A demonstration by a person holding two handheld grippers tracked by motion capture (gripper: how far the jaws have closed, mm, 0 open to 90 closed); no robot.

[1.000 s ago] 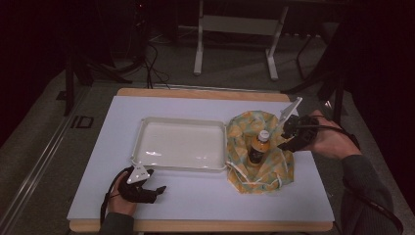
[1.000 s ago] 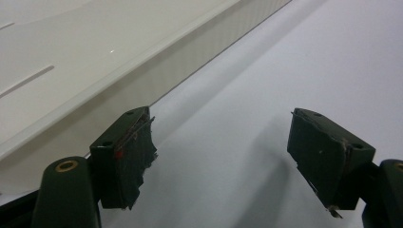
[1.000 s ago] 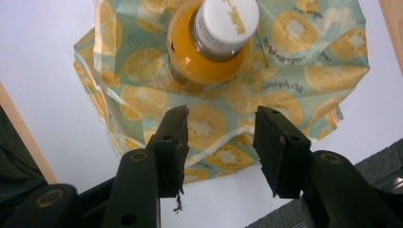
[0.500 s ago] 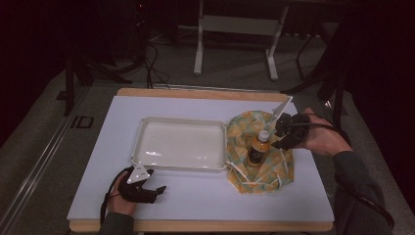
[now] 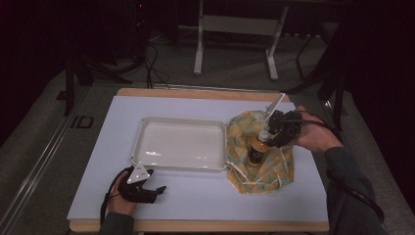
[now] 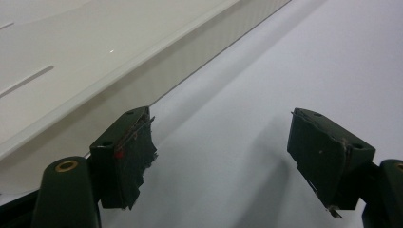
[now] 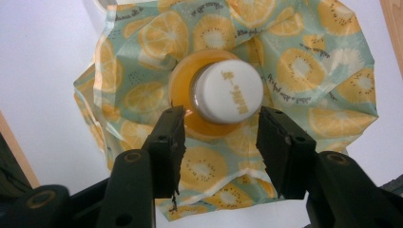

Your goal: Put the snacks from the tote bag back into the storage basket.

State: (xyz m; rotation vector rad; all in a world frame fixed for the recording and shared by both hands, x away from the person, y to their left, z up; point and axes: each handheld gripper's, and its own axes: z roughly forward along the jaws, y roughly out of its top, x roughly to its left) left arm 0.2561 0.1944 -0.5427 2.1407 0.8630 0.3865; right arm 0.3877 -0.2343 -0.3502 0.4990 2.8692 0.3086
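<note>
Our right gripper (image 7: 221, 128) hovers part-open above the bottle (image 5: 257, 149), gripping nothing. We judge its cap (image 7: 229, 91) rigid, slippery; take the neck. Left gripper (image 6: 223, 156) lies wide open, empty.

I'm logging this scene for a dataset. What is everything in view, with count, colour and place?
Table: one, white top with wooden edge, centre of the high view.
Tray: one, white, empty, middle of the table.
Cloth: one, teal with orange and kiwi slice print, spread on the table right of the tray.
Bottle: one, orange with white cap, upright on the cloth.
Frame: one, white metal, on the floor beyond the table.
Cables: several, black, on the floor beyond the table.
Left gripper: one, black, open, resting on the table near the tray's front edge.
Right gripper: one, black, open, jaws either side of the bottle's cap, not closed on it.
</note>
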